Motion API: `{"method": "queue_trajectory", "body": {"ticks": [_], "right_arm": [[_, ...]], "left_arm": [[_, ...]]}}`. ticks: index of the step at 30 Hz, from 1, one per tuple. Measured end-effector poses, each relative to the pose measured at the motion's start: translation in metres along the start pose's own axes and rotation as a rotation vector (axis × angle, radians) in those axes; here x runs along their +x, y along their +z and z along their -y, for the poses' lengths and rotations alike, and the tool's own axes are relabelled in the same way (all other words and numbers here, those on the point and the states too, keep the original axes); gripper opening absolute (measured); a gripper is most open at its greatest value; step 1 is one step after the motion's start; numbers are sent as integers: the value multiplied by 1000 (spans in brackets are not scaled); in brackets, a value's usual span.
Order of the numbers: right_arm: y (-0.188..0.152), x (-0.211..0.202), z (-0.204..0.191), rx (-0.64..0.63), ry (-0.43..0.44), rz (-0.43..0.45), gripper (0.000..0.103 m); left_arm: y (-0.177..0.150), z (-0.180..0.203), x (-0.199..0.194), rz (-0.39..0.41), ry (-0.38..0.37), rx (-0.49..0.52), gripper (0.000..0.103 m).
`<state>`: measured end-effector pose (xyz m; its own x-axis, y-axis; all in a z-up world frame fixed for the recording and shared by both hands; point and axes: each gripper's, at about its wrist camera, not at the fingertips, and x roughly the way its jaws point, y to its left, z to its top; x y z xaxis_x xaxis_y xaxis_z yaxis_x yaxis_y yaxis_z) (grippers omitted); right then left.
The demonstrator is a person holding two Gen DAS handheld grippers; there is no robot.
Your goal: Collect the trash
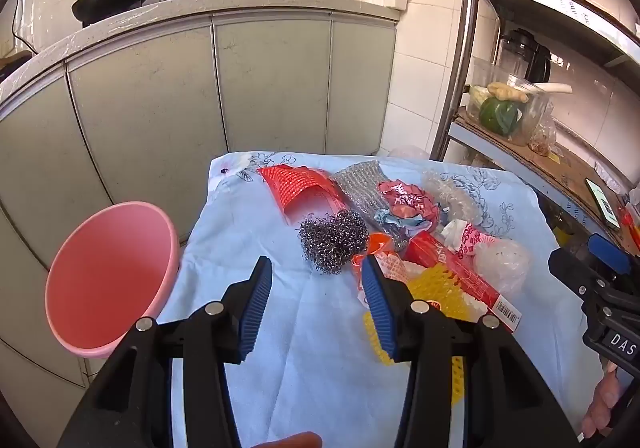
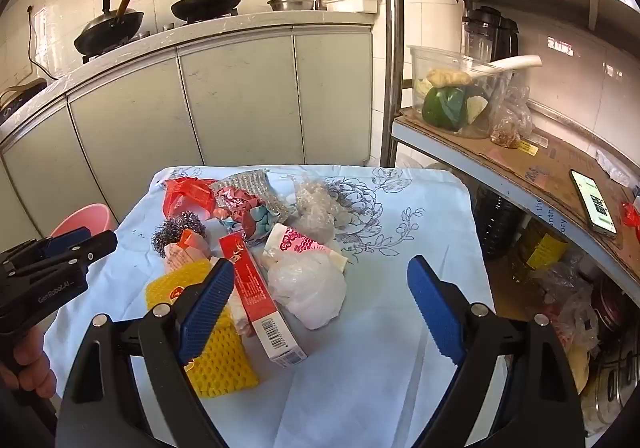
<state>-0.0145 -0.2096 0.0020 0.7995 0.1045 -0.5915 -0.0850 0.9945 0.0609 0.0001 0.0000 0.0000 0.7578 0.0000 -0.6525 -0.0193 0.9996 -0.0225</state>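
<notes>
Left gripper (image 1: 316,268) and right gripper (image 2: 320,272): jaws apart, empty, above the cloth (image 2: 400,328). Trash pile (image 2: 256,236) mid-cloth: foam net (image 2: 224,364), red box (image 2: 256,296). Pink bin (image 1: 108,272) left, beside the table.

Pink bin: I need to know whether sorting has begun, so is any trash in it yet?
No, the pink bin shows only its bare inside in the left wrist view.

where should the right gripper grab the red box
Probably across the long narrow sides of the red box, near its barcode end, coming from above. It lies flat, that end is bare, and the open right gripper already straddles it.
</notes>
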Motion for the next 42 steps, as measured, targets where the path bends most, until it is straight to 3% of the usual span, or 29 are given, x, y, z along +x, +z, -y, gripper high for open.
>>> {"method": "queue_trajectory", "body": {"ticks": [42], "right_arm": [[-4, -8, -15, -43, 25, 51, 89]], "left_arm": [[-5, 13, -15, 60, -35, 46, 47]]}}
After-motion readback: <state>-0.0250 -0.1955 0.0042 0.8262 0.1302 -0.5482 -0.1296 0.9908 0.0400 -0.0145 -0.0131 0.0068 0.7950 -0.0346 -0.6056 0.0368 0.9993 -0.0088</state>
